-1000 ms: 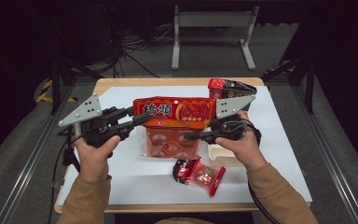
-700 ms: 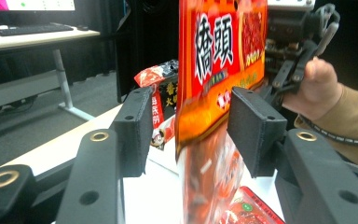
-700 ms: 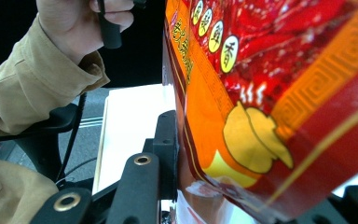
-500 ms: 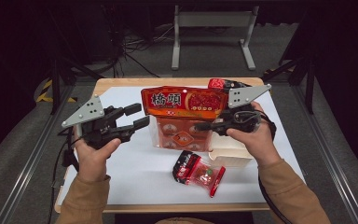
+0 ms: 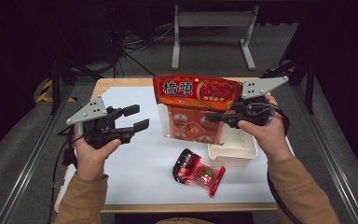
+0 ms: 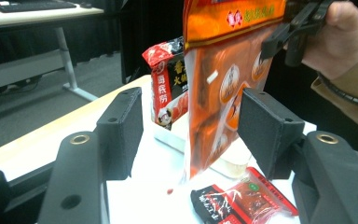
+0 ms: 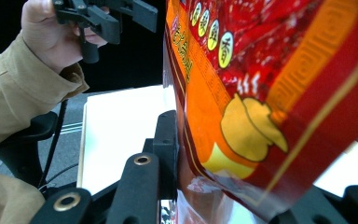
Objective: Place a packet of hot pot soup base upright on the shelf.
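A big orange-red snack bag (image 5: 193, 100) hangs upright over the table, and my right gripper (image 5: 210, 117) is shut on its right side. In the right gripper view the bag (image 7: 270, 93) is pinched between the jaws of the right gripper (image 7: 223, 186). My left gripper (image 5: 135, 117) stands to the bag's left with a gap between them. Its jaws have just been opening and nothing is between the pads. In the left gripper view the bag (image 6: 223, 84) hangs farther off beyond the left gripper (image 6: 193, 135).
A white tray (image 5: 235, 151) sits under the bag, with a red and black packet (image 6: 165, 84) leaning in the tray (image 6: 168, 135). A smaller red and black packet (image 5: 196, 170) lies on the white table sheet (image 5: 135, 172) near the front.
The right gripper has raised the bag and carried it to the right, and the bag now hangs upright. The left gripper's jaws have spread wider and it has stayed in place, away from the bag.
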`<state>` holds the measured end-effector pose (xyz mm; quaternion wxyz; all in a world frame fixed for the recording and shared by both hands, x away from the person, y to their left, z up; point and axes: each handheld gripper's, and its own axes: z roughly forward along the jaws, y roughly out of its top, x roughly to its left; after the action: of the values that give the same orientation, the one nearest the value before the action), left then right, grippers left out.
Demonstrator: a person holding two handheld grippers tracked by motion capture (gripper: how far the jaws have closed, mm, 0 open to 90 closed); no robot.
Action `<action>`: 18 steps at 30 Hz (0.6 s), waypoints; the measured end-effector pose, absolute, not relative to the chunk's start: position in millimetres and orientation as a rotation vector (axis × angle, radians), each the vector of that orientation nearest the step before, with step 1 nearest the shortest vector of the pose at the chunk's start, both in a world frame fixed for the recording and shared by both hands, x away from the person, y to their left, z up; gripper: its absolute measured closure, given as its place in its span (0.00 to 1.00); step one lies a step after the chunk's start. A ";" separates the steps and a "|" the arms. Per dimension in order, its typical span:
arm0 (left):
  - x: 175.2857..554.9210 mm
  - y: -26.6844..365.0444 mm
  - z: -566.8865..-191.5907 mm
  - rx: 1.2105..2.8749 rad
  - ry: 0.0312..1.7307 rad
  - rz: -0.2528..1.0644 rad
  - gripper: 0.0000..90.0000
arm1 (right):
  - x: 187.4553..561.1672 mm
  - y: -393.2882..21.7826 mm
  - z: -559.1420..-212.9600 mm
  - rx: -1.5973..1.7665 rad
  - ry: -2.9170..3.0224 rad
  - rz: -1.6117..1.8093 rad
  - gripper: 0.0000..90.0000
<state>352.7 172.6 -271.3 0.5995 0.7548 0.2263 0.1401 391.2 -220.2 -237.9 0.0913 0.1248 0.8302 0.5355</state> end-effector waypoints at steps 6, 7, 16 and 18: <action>354.2 173.1 -273.4 1.760 0.534 0.328 0.45 | 392.3 -233.1 -234.0 0.411 2.440 1.572 0.78; 354.1 173.4 -273.8 1.762 0.539 0.328 0.45 | 392.5 -235.0 -233.5 0.417 2.436 1.568 0.78; 356.4 175.3 -277.0 1.775 0.556 0.326 0.44 | 393.3 -256.0 -229.5 0.481 2.381 1.550 0.78; 356.9 176.2 -277.6 1.778 0.559 0.327 0.44 | 393.6 -260.1 -229.4 0.501 2.369 1.543 0.78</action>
<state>356.9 176.2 -277.6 0.5846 0.7623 0.2397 0.1400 393.6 -260.1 -229.4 0.1350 0.1728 0.8176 0.5325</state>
